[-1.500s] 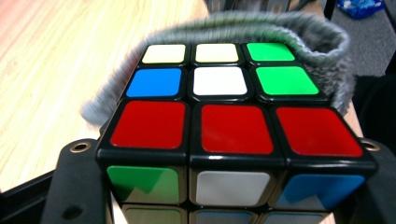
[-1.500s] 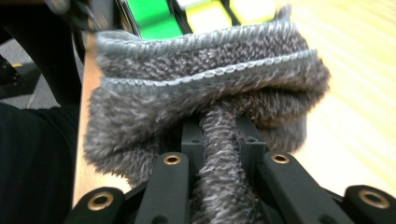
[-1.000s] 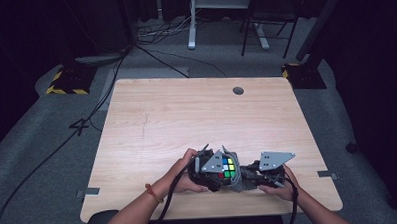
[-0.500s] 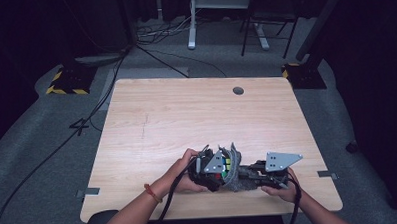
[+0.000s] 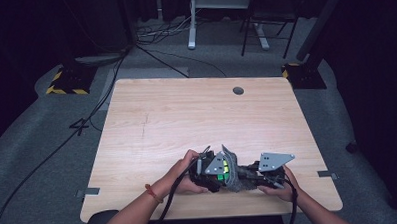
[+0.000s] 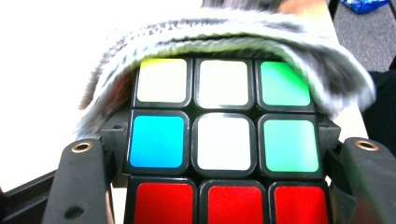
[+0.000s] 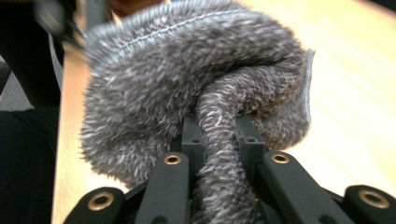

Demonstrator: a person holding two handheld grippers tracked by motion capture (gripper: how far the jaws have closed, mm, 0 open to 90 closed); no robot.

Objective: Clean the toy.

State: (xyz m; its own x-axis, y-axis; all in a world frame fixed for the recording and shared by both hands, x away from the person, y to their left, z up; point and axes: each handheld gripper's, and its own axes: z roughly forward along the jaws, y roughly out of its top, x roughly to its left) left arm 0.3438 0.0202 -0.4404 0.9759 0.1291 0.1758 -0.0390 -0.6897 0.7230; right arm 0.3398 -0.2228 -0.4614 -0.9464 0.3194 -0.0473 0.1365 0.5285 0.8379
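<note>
From the high view, the wooden table (image 5: 187, 122) lies mostly bare, with wide open room to the left, right and far side of the work. All the handling happens at the near edge, a little right of the middle. There the left gripper (image 5: 208, 172) and the right gripper (image 5: 248, 173) meet, tips toward each other, with the puzzle cube (image 5: 222, 170) between them and a grey cloth (image 5: 232, 171) draped over its right side. The left hand (image 5: 184, 170) and right hand (image 5: 281, 186) sit close to the near edge, and the forearms cross it. A small round hole (image 5: 238, 90) sits near the far edge, well apart from the work. On the floor beyond are cables (image 5: 164, 48) and chair legs (image 5: 261, 32).

In the left gripper view, the cube (image 6: 224, 140) sits squarely between the two black jaws, which are clenched on its sides after just closing further. Its facing side shows white, green and blue stickers over a red near row. The cloth (image 6: 322, 70) arches over the cube's far edge, touching it. No lettering can be read on the cube.

In the right gripper view, the jaws are clamped on a fold of the cloth (image 7: 187, 84), which bunches up just ahead of them. Bare wood (image 7: 355, 93) lies to the right. No label shows on the cloth.
</note>
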